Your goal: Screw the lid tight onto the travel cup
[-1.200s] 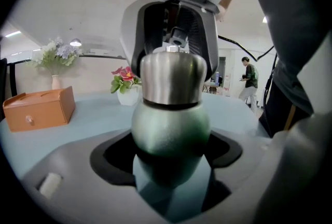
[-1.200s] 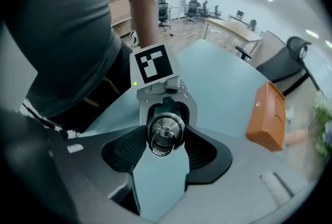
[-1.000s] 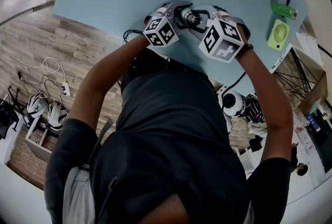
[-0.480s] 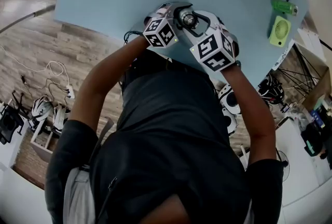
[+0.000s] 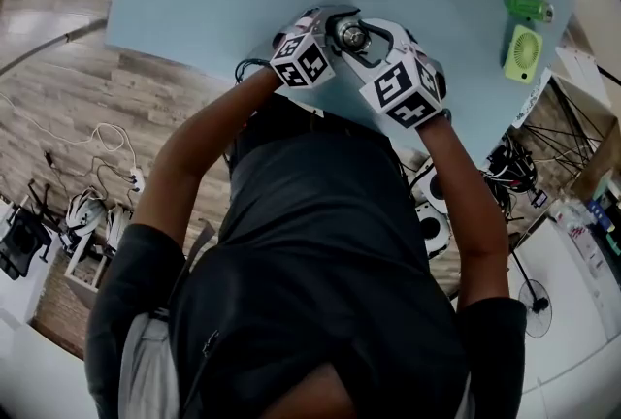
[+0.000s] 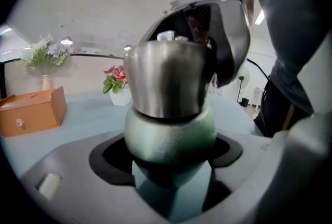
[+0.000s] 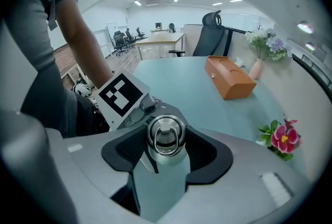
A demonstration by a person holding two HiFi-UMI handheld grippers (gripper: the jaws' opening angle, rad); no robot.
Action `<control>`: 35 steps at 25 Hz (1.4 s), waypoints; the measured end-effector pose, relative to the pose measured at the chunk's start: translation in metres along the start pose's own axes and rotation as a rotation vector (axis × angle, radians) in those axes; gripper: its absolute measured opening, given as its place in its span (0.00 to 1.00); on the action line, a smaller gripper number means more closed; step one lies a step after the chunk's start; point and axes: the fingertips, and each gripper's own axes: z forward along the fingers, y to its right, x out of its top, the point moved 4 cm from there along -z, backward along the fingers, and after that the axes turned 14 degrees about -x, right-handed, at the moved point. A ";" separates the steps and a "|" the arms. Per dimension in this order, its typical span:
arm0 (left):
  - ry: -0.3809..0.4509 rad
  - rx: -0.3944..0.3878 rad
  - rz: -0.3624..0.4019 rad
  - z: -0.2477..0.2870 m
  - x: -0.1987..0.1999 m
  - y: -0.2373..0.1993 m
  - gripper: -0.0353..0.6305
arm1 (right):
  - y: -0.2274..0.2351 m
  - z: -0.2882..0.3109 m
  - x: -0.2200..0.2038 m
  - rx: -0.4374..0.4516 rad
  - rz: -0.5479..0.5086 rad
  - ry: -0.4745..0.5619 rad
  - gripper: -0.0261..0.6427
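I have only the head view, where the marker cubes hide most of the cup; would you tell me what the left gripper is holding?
Observer: The left gripper is clamped on the green body of the travel cup, below its steel lid.
Operator: And the right gripper?
Observer: The right gripper reaches down from above, jaws closed on the lid.
Operator: What lies farther along the table?
Observer: An orange-brown box, with a vase of pale flowers near it.

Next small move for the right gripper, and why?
Probably a clockwise twist of the right gripper: its jaws sit on the steel lid, the left gripper clamps the green travel cup upright, and a dark seam shows between lid and body.
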 end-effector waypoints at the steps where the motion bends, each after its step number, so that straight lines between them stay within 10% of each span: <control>1: -0.004 -0.011 0.000 0.000 0.000 0.000 0.70 | 0.000 0.000 0.000 0.002 0.003 0.009 0.38; 20: -0.151 -0.013 0.056 -0.086 -0.015 -0.001 0.70 | -0.008 0.003 0.007 -0.054 -0.042 -0.073 0.39; 35: -0.009 0.188 0.098 -0.202 0.055 -0.018 0.70 | 0.023 -0.054 0.021 -0.252 0.308 0.120 0.39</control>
